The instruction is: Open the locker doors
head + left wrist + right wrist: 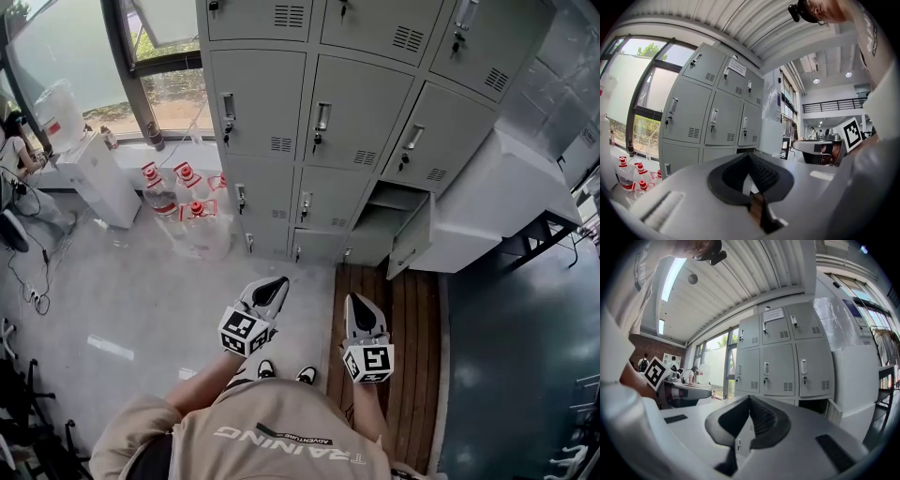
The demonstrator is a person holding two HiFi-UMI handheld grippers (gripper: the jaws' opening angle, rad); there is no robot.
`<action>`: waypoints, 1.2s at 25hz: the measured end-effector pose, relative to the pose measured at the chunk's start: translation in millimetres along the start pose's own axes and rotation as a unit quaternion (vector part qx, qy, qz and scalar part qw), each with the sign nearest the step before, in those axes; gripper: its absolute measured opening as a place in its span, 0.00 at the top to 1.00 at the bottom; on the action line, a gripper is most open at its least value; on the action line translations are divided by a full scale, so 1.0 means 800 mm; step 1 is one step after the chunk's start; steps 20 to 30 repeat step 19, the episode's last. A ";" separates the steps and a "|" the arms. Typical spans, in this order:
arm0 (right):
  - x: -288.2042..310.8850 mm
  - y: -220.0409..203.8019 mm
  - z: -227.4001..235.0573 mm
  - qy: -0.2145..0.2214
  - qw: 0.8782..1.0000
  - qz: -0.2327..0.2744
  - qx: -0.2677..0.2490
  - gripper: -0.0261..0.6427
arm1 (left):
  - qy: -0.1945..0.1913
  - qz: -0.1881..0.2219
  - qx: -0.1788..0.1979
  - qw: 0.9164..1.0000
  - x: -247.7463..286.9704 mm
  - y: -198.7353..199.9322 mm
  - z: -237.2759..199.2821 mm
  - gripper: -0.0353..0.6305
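Locker bank (319,122): grey, ahead of the person, most doors shut.
Locker door (412,246): lower right, swung outward.
Water bottles (192,211): on the floor, left of the bank.
Left tongs (272,292), right tongs (361,309): both clenched, empty, well apart from the lockers.

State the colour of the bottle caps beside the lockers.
Red caps; the head view shows them best.

Left hand-held gripper (275,284) and right hand-held gripper (355,302) face lockers (356,112) (one door (412,246) open).
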State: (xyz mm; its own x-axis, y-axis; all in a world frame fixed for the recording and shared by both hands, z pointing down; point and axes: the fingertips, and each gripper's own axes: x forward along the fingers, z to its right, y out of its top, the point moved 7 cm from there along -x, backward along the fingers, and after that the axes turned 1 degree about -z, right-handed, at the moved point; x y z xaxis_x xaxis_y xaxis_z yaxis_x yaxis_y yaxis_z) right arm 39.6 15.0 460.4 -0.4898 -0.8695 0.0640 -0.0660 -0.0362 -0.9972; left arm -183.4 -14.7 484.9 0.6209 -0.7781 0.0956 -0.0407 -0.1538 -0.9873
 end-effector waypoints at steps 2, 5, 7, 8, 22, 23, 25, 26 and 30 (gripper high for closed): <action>0.002 0.002 -0.002 0.002 1.000 0.006 0.001 0.94 | 0.000 0.000 0.005 1.000 0.000 0.002 -0.002 0.94; 0.005 0.001 -0.007 0.003 1.000 0.007 -0.003 0.94 | -0.004 -0.006 0.009 1.000 0.000 0.000 -0.005 0.94; 0.004 0.000 -0.012 0.009 1.000 0.003 -0.006 0.94 | -0.007 -0.011 0.007 1.000 0.000 -0.002 -0.004 0.94; 0.003 0.000 -0.014 0.012 1.000 0.000 -0.010 0.94 | -0.008 -0.012 0.006 1.000 0.000 -0.003 -0.004 0.94; -0.004 -0.006 -0.019 0.010 1.000 -0.011 -0.021 0.94 | -0.031 -0.027 0.010 0.999 0.005 -0.011 -0.001 0.94; -0.004 -0.006 -0.019 0.010 1.000 -0.011 -0.021 0.94 | -0.031 -0.027 0.010 0.999 0.005 -0.011 -0.001 0.94; -0.004 -0.006 -0.019 0.010 1.000 -0.011 -0.021 0.94 | -0.031 -0.027 0.010 0.999 0.005 -0.011 -0.001 0.94; -0.004 -0.006 -0.019 0.010 1.000 -0.011 -0.021 0.94 | -0.031 -0.027 0.010 0.999 0.005 -0.011 -0.001 0.94; -0.004 -0.006 -0.019 0.010 1.000 -0.011 -0.021 0.94 | -0.031 -0.027 0.010 0.999 0.005 -0.011 -0.001 0.94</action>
